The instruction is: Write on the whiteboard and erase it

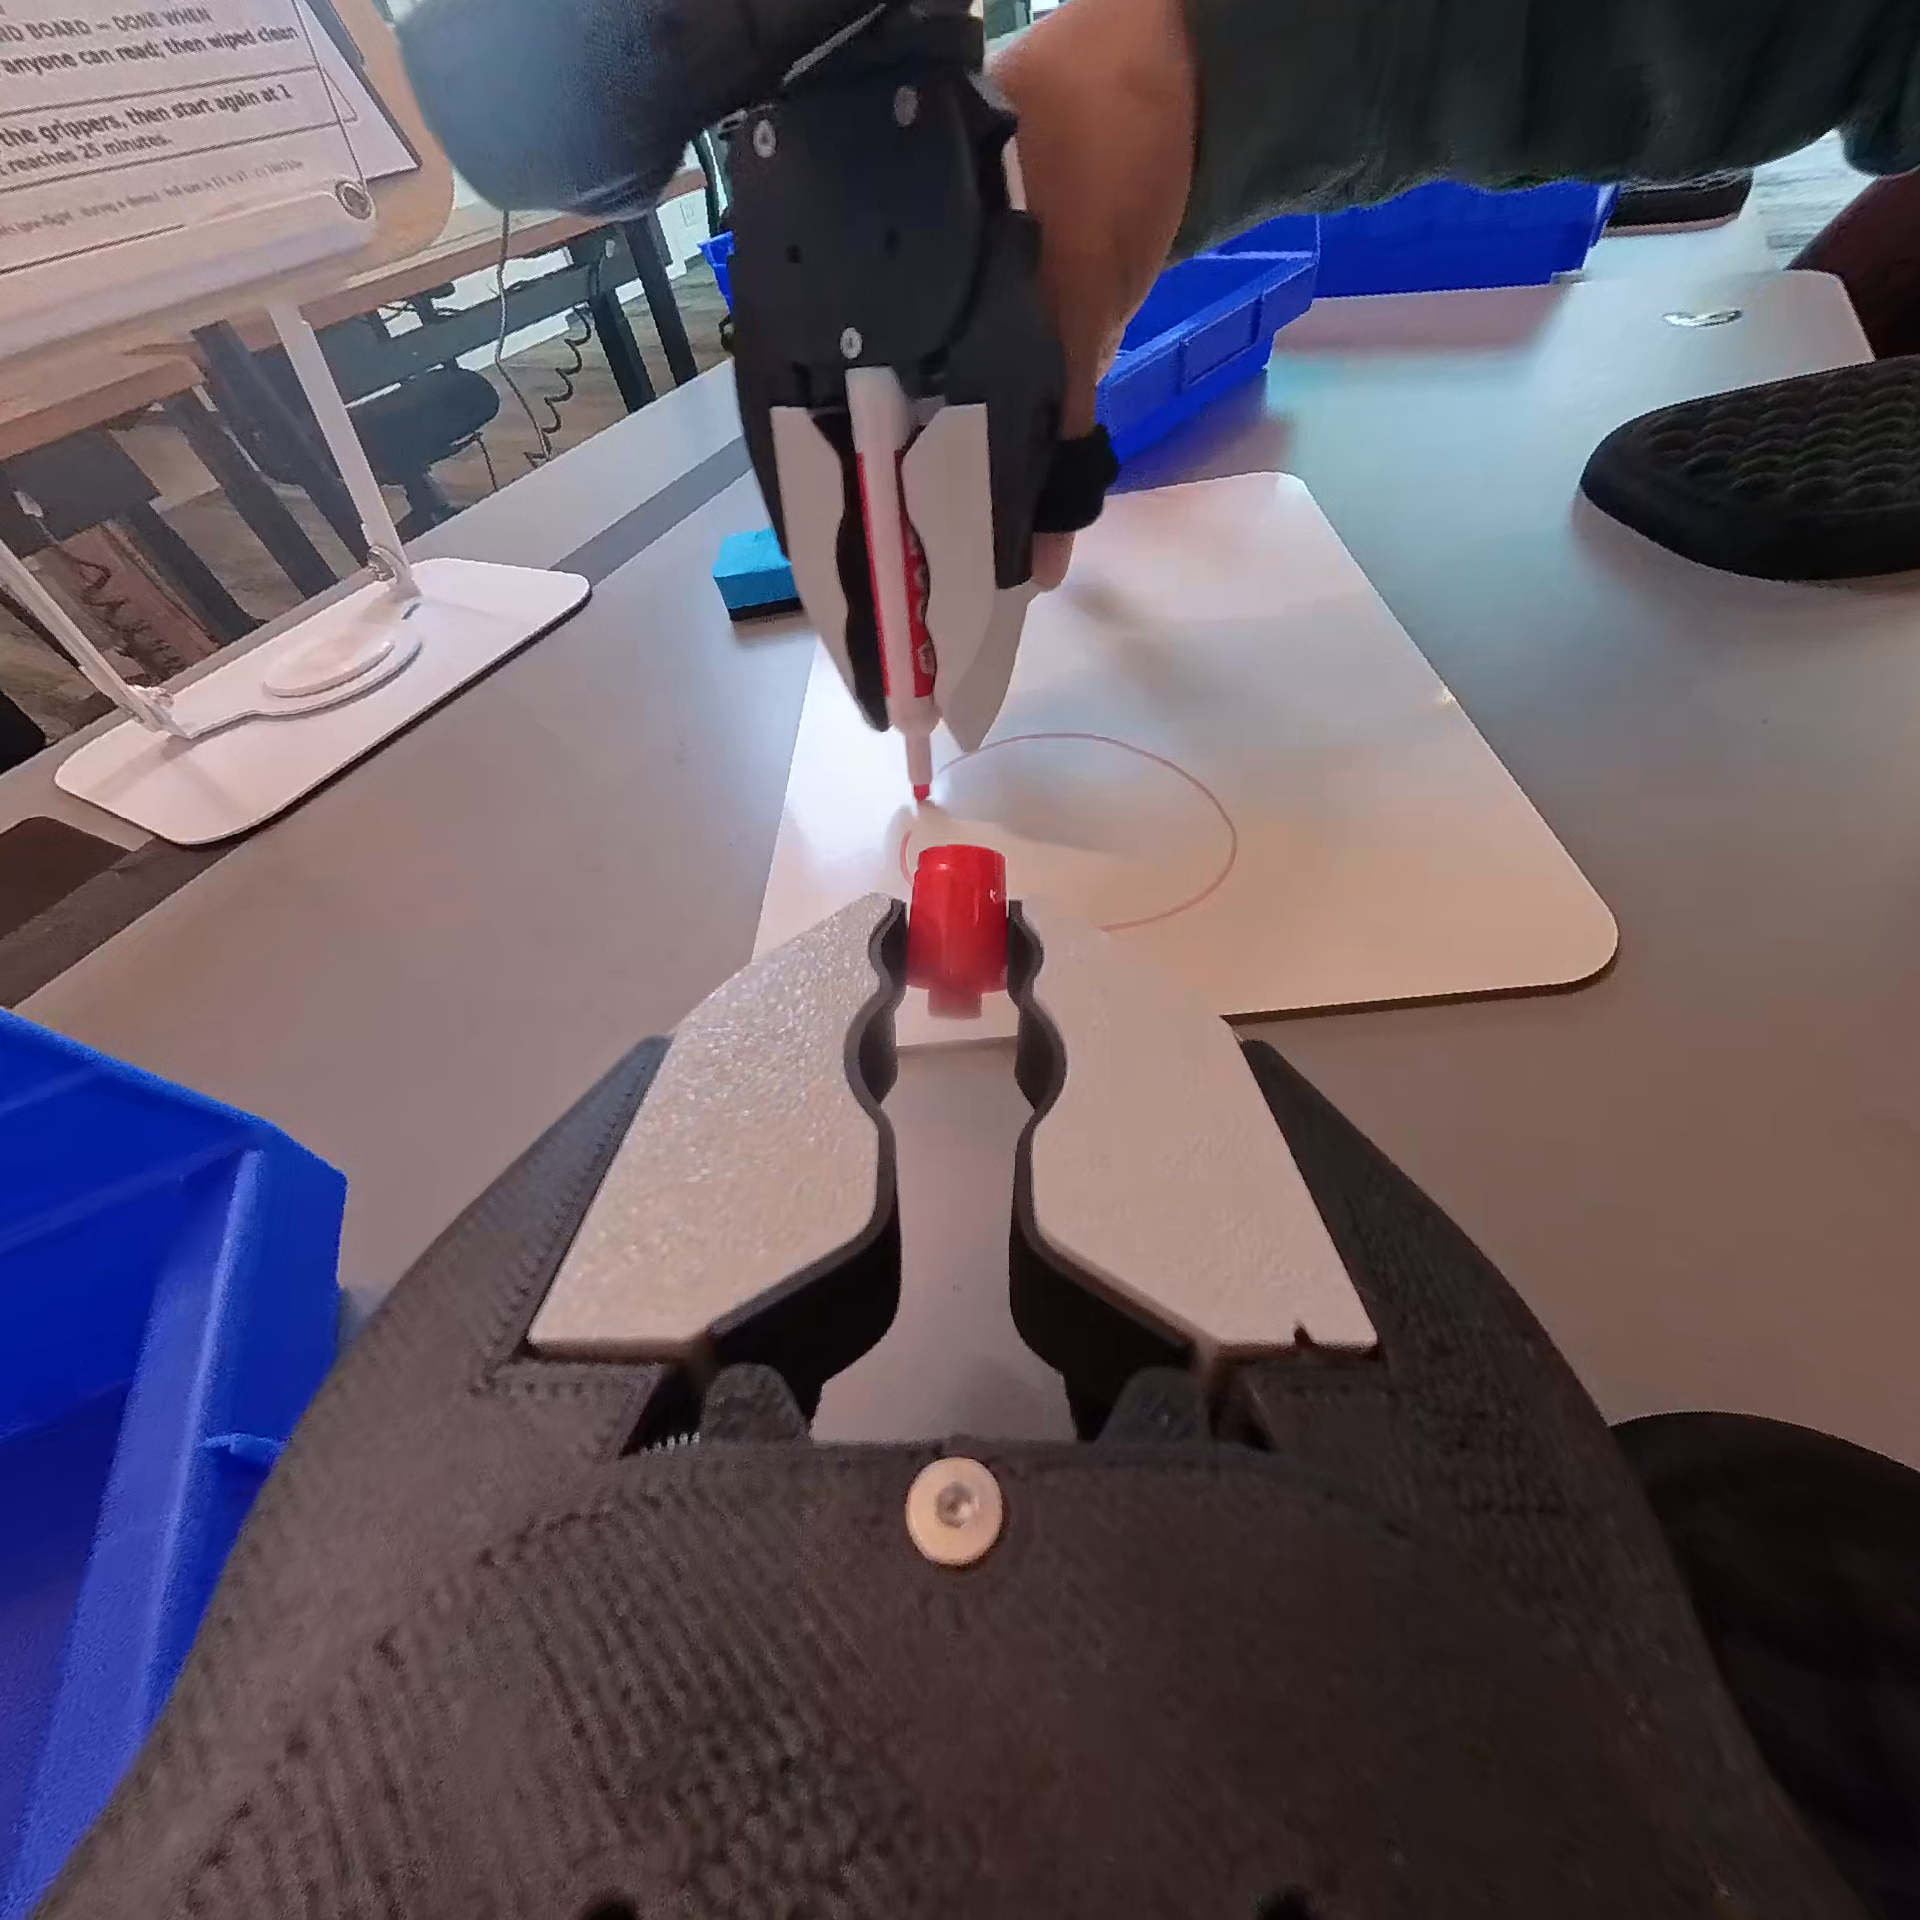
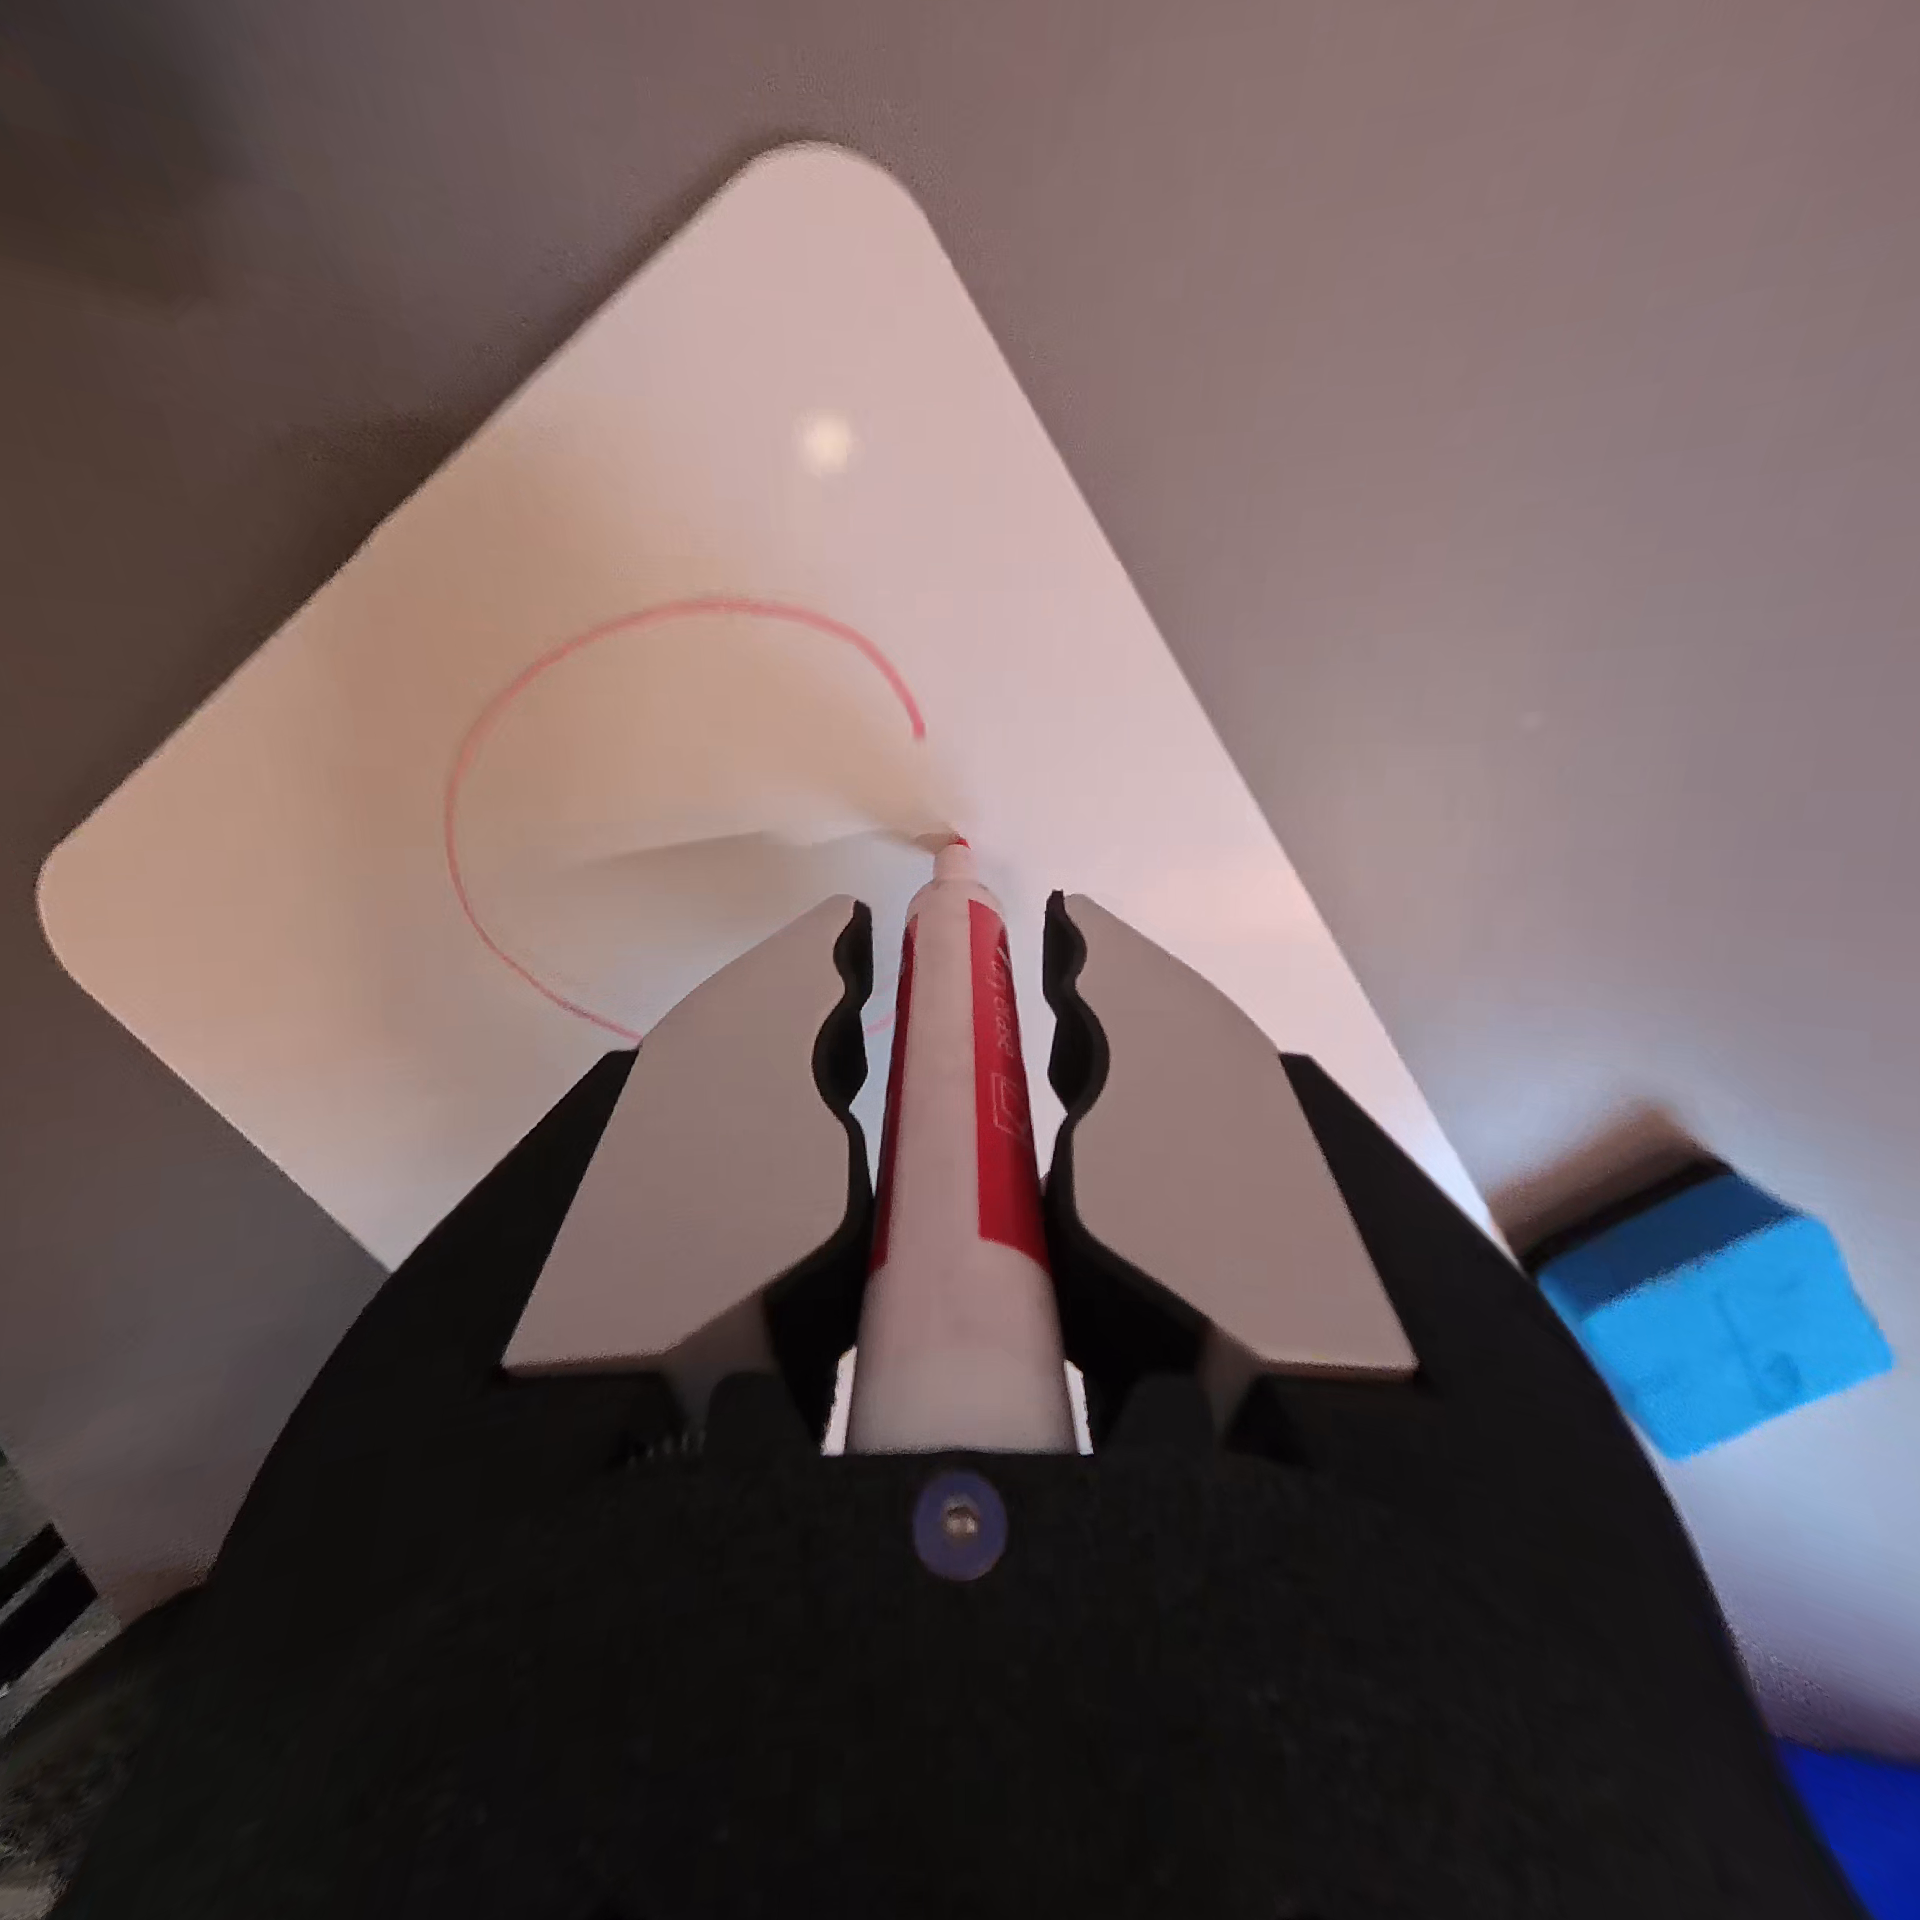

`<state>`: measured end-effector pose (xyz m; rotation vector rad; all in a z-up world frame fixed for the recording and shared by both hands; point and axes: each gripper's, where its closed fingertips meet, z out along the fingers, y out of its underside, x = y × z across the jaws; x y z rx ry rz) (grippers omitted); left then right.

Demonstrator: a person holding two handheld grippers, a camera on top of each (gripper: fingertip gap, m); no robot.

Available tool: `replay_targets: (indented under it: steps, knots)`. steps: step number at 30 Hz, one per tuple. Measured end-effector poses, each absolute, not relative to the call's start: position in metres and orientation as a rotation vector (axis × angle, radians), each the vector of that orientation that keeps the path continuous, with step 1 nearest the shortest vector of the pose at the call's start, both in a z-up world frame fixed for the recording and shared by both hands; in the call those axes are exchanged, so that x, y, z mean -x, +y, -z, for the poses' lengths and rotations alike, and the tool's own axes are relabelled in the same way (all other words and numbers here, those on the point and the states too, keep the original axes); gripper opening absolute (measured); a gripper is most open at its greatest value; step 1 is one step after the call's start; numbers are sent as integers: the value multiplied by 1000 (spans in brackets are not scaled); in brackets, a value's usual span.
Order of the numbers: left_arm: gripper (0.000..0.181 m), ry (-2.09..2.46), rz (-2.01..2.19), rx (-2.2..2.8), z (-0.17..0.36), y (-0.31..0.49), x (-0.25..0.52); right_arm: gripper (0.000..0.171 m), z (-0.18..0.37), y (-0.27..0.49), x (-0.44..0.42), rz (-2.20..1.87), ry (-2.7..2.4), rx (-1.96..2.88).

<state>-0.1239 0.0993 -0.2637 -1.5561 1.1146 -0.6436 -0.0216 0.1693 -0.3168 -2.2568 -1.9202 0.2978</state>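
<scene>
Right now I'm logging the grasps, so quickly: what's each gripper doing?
Left gripper: shut on the red cap.
Right gripper: shut on the marker, tip at the whiteboard.

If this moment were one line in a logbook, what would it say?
stage: writing | right gripper: shut on marker, tip on whiteboard | red circle: nearly closed | left gripper: shut on cap | eraser: untouched

The left wrist view sits low over the table point(image 1: 520, 935) at the whiteboard's point(image 1: 1351, 831) near edge, looking level across the board past its own tool point(image 1: 956, 935). The right wrist view hangs close above the whiteboard point(image 2: 727, 364), facing steeply down along its tool point(image 2: 956, 914). Both share the board, the red curve point(image 1: 1195, 790) point(image 2: 488, 748) and the blue eraser point(image 1: 753, 571) point(image 2: 1704, 1309) beside the board.
</scene>
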Motion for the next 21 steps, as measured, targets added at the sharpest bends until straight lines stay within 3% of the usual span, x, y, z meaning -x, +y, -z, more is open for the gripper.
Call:
replay_targets:
  steps: [6, 21]
  knots:
    - [18, 1124, 647, 1559, 265, 98, 123, 33, 311, 164, 43, -415, -1937, 2198]
    - [18, 1123, 635, 1581, 271, 104, 125, 33, 311, 178, -18, -388, -1756, 2274]
